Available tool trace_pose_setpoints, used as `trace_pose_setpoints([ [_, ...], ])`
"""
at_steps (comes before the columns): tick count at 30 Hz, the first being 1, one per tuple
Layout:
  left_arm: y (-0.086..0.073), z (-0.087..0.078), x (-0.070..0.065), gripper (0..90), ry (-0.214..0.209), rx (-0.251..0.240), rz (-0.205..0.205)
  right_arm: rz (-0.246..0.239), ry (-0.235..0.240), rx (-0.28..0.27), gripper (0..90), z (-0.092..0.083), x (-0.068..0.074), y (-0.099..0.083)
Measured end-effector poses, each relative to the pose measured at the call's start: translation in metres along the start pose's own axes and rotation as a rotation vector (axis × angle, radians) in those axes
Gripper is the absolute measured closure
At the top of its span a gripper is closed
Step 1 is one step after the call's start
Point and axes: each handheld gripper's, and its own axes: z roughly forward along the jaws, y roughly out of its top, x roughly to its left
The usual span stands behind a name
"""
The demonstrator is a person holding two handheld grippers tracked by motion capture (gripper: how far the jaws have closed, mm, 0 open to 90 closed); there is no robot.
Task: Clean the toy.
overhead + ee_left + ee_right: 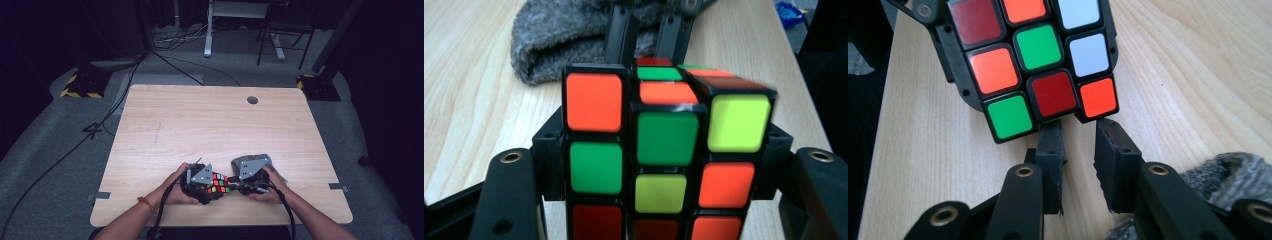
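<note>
Here, scrambled puzzle cube (664,150): orange, green, yellow stickers.

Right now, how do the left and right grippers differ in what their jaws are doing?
The left gripper has its jaws shut on the Rubik's cube, pads pressing its two sides; the right gripper has its jaws narrowed at the cube's lower edge, with a gap between them and nothing clamped. The left gripper carries the cube; the right one only meets it end-on, beside the grey fuzzy cloth. Both point at the cube, over the wooden table.
</note>
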Motion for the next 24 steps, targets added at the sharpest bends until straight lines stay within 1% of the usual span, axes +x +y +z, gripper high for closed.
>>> trace_pose_setpoints([
  [1,0.000,0.000,0.000,32.3,-0.007,-0.002,-0.002,-0.006,-0.005,-0.008,72.9,-0.001,0.001,0.000],
  [2,-0.001,0.000,0.001,32.3,-0.013,0.001,0.000,0.000,0.002,-0.022,73.1,-0.002,0.001,0.001],
  [4,-0.002,0.001,0.001,32.1,-0.001,0.012,-0.007,-0.009,0.012,-0.042,71.6,-0.005,0.002,0.003],
  [5,-0.002,0.001,0.001,32.2,0.001,0.019,-0.002,-0.012,0.018,-0.055,71.5,-0.006,0.003,0.004],
  [8,-0.003,0.001,0.002,32.1,-0.005,0.013,-0.001,-0.033,-0.006,-0.050,68.2,-0.008,0.005,0.008],
  [9,-0.003,0.001,0.002,31.9,-0.002,0.019,-0.011,-0.028,-0.009,-0.051,66.5,-0.009,0.005,0.009],
  [10,-0.004,0.001,0.002,31.7,0.001,0.024,-0.005,-0.030,-0.018,-0.048,64.9,-0.011,0.004,0.009],
  [11,-0.004,0.001,0.002,30.9,0.012,0.033,0.005,-0.030,-0.030,-0.041,61.4,-0.012,0.004,0.009],
  [12,-0.005,0.000,0.002,29.7,0.026,0.044,-0.003,-0.022,-0.044,-0.042,58.4,-0.016,0.003,0.008],
  [13,-0.005,0.000,0.002,27.2,0.040,0.049,-0.004,-0.009,-0.052,-0.045,56.8,-0.020,0.001,0.008],
  [14,-0.006,-0.002,0.002,24.9,0.045,0.059,-0.015,-0.005,-0.067,-0.041,54.1,-0.023,0.001,0.007],
  [15,-0.008,-0.003,0.003,25.6,0.040,0.061,-0.026,-0.008,-0.089,-0.034,51.9,-0.027,-0.001,0.007],
  [16,-0.009,-0.005,0.004,25.5,0.045,0.061,-0.027,-0.005,-0.100,-0.031,50.7,-0.033,-0.003,0.006],
  [17,-0.011,-0.007,0.005,23.5,0.054,0.072,-0.041,0.001,-0.118,-0.022,49.6,-0.037,-0.005,0.004],
  [19,-0.014,-0.010,0.008,17.3,0.075,0.096,-0.067,0.022,-0.156,-0.004,47.2,-0.046,-0.010,0.000],
  [20,-0.015,-0.012,0.010,15.5,0.087,0.109,-0.066,0.040,-0.159,0.003,46.0,-0.050,-0.014,-0.003],
  [21,-0.017,-0.015,0.011,16.0,0.103,0.108,-0.080,0.056,-0.165,0.020,44.8,-0.053,-0.017,-0.008],
  [22,-0.019,-0.019,0.012,17.1,0.113,0.094,-0.092,0.061,-0.179,0.040,44.1,-0.055,-0.019,-0.014],
  [23,-0.021,-0.022,0.014,17.6,0.128,0.089,-0.092,0.070,-0.183,0.060,44.0,-0.056,-0.021,-0.020],
  [24,-0.023,-0.025,0.015,17.3,0.144,0.091,-0.106,0.082,-0.187,0.089,43.8,-0.056,-0.024,-0.025],
])
